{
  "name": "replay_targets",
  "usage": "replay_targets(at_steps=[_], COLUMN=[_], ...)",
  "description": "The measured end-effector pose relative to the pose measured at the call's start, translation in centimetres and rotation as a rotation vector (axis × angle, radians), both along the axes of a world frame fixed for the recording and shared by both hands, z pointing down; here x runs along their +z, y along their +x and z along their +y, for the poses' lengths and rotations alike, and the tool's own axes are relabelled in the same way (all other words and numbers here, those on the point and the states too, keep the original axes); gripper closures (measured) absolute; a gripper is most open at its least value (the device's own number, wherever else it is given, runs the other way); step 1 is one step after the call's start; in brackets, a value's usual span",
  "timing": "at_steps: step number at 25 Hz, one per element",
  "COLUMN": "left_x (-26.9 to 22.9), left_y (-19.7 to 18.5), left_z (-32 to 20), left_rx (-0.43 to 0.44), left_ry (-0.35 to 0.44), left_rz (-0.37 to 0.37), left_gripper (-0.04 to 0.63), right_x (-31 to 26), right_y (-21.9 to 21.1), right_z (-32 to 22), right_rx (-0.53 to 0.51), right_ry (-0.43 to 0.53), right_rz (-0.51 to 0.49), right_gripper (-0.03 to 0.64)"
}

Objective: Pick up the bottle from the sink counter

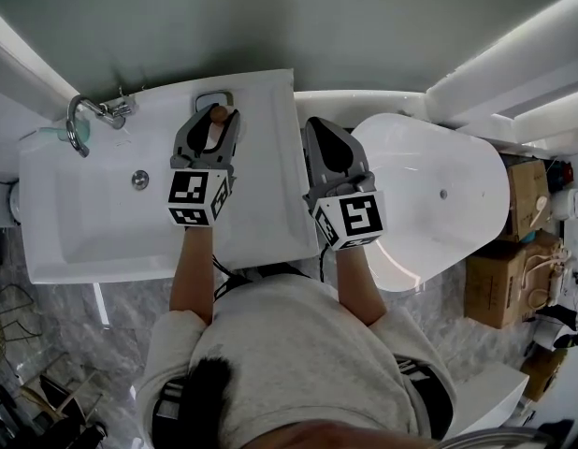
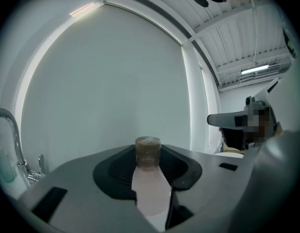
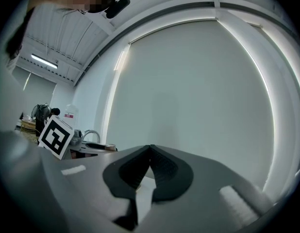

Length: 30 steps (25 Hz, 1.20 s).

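A small bottle (image 1: 218, 115) with a brown cap and a pale body is clamped between the jaws of my left gripper (image 1: 212, 111), held above the back of the white sink counter (image 1: 266, 204). In the left gripper view the bottle (image 2: 149, 178) stands upright between the dark pads, its cap rising above them, with the left gripper (image 2: 149, 160) shut on it. My right gripper (image 1: 315, 123) hovers beside the counter's right edge. Seen in the right gripper view, its jaws meet at the tips (image 3: 150, 148) with nothing between them.
A chrome faucet (image 1: 83, 120) and a teal dispenser (image 1: 50, 135) stand at the counter's back left, and the basin drain (image 1: 139, 179) lies left of my left hand. A white bathtub (image 1: 439, 195) sits to the right, with cardboard boxes (image 1: 499, 269) beyond it.
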<state>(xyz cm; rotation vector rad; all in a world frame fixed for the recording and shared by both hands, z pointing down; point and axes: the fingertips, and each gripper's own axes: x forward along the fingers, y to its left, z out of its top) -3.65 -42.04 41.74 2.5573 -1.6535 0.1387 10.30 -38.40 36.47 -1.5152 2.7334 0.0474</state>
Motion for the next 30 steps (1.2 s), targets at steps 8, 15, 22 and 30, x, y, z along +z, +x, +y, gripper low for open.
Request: replay_targets(at_steps=[8,15,22,30], left_x=[-4.0,-6.9,-8.4,-10.1], left_y=[-3.4,-6.1,-8.7,-11.1], left_z=[4.1,7.7,10.7,14.5], left_rx=[0.003,-0.003,-0.012,-0.016], left_ry=[0.053,0.096,0.119,0.152], left_rz=[-0.018,-0.019,-0.020,-0.032], left_gripper=[0.453,0.453,0.453,0.452], right_x=[-1.9,-3.4,-4.3,-5.1], right_y=[-2.0,-3.5,-4.5,-5.6], right_z=[2.5,5.4,8.1,11.7], right_rx=[0.024,0.054,0.090,0.124], right_ry=[0.025,0.053,0.082,0.107], right_rz=[-0.006,-0.015,-0.007,0.000], right_gripper=[0.606,0.606,0.606,0.606])
